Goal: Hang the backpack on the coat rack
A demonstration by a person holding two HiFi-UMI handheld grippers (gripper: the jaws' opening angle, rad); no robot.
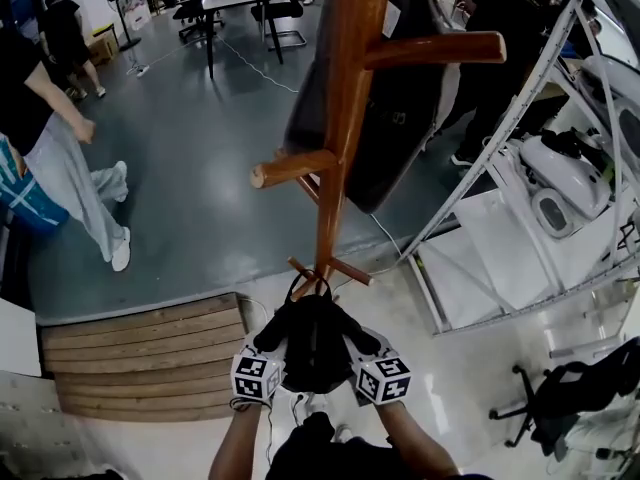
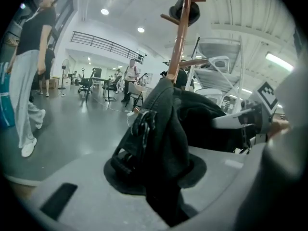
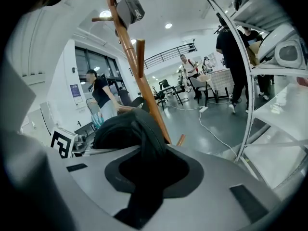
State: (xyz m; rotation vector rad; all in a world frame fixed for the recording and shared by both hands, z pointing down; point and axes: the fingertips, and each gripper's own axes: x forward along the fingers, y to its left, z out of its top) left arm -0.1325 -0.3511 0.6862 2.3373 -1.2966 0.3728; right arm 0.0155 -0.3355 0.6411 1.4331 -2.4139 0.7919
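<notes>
Backpack (image 1: 315,348) gripped from both sides, low in front of the coat rack (image 1: 345,118) and not yet on a peg.

Both forearms come in from the bottom edge of the head view, close together and nearly parallel, and each gripper tips slightly downward toward the wooden pole. The left gripper (image 1: 272,336) has its jaws drawn narrow on a black strap with a buckle at the bag's left side. The right gripper (image 1: 358,338) pinches a fold of black strap at the right side in the same way. The bag hangs between the two marker cubes, just short of the rack's feet. Higher on the pole, one peg (image 1: 290,168) points left and another (image 1: 440,48) points right, with a dark item (image 1: 385,138) hanging behind them. A person in light trousers (image 1: 80,193) stands well apart on the grey floor at left.
</notes>
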